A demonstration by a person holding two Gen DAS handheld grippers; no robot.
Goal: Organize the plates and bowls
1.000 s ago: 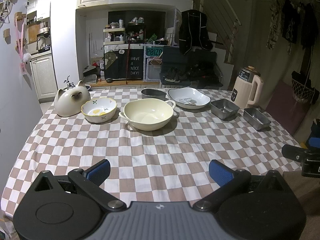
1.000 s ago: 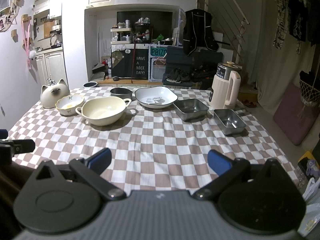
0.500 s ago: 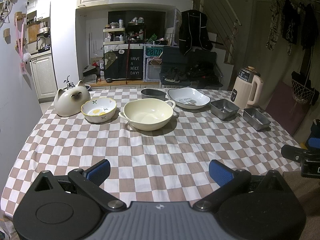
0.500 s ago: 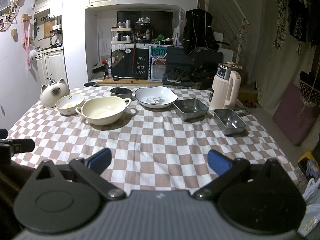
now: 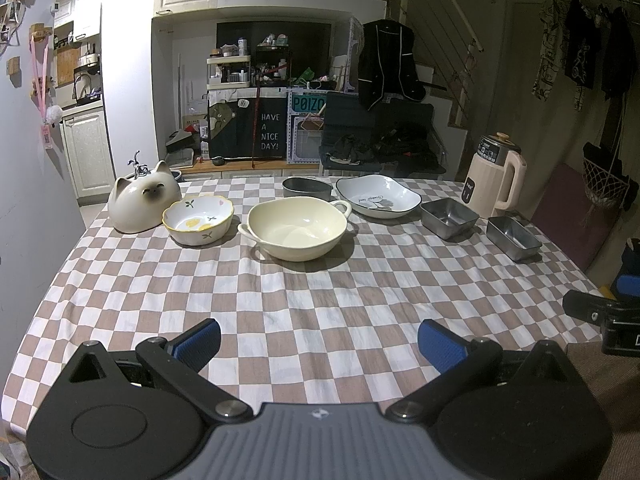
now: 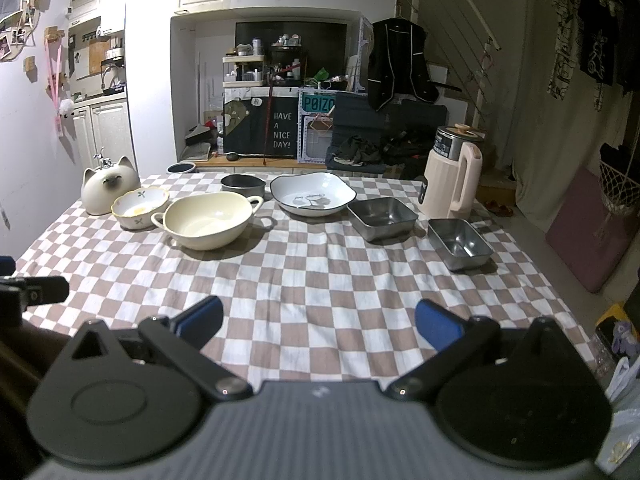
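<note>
A row of dishes stands at the far side of the checkered table (image 5: 312, 304): a small flowered bowl (image 5: 199, 219), a cream two-handled bowl (image 5: 297, 227), a dark round bowl (image 5: 307, 189), a white dish with a dark rim (image 5: 377, 196) and two steel trays (image 5: 449, 217) (image 5: 513, 237). The same row shows in the right wrist view: cream bowl (image 6: 208, 221), white dish (image 6: 313, 193), steel trays (image 6: 382, 218) (image 6: 459, 243). My left gripper (image 5: 319, 338) is open and empty above the near edge. My right gripper (image 6: 318, 322) is open and empty, also near the front edge.
A cat-shaped ceramic jar (image 5: 141, 201) stands at the far left of the row. A beige electric kettle (image 5: 494, 178) stands at the far right corner. A wall runs along the table's left side. Shelves, a chair with clothes and stairs stand beyond the table.
</note>
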